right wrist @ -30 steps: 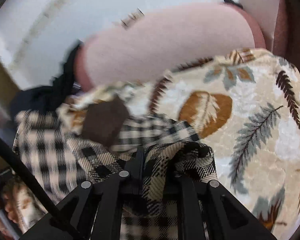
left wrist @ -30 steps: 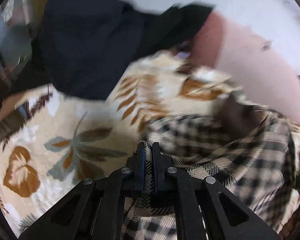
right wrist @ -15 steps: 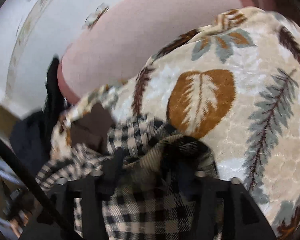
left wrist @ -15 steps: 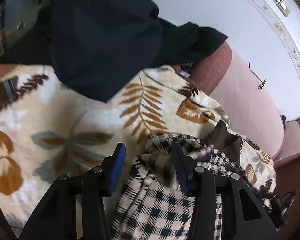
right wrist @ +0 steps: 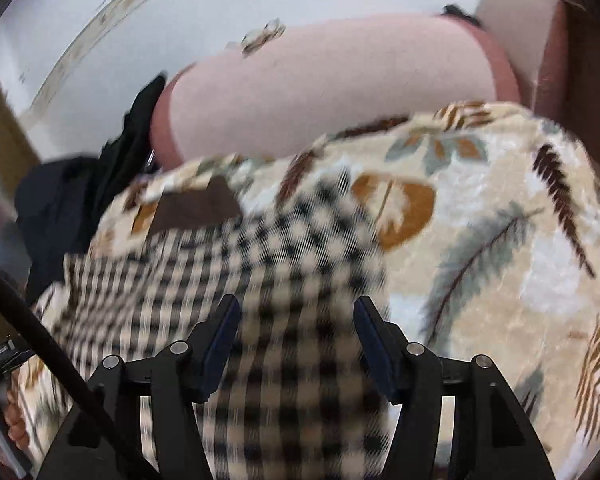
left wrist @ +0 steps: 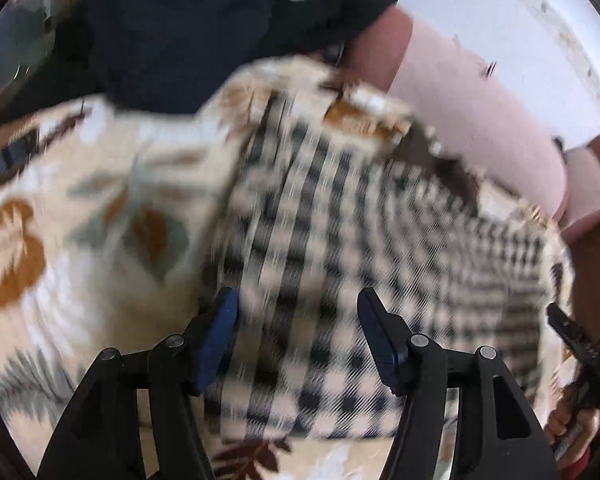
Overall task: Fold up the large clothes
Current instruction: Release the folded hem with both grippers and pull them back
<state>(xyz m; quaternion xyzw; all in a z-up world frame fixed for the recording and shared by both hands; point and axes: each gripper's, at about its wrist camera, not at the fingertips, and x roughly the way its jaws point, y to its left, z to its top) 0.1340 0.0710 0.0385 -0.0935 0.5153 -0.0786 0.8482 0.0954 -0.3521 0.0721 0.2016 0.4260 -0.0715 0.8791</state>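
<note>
**Checked cloth let go after a fold**

Black-and-cream checked fabric, pinched a second ago in both tools, is now free. The left hand-held gripper had its blue pads clamped on a bunched edge of the checked garment; its jaws are now opening, spread apart with nothing pressed between the pads, the cloth lying below and beyond them. The right hand-held gripper has likewise released: its jaws stand wide with the garment under them, not gripped. Where the fabric was lifted in a crumpled hump between the fingers, it now lies spread in a flatter panel. Judging from that, one fold has just been laid down and both tools are pulling clear; the next step probably calls for a fresh grasp on another edge.

Both views are motion-blurred, so seams and exact edges are hard to read. The garment rests on a cream blanket printed with leaves, which covers a pink sofa. A brown patch shows at its far edge, perhaps a lining or collar. Dark clothing is piled just beyond, on the left.
</note>
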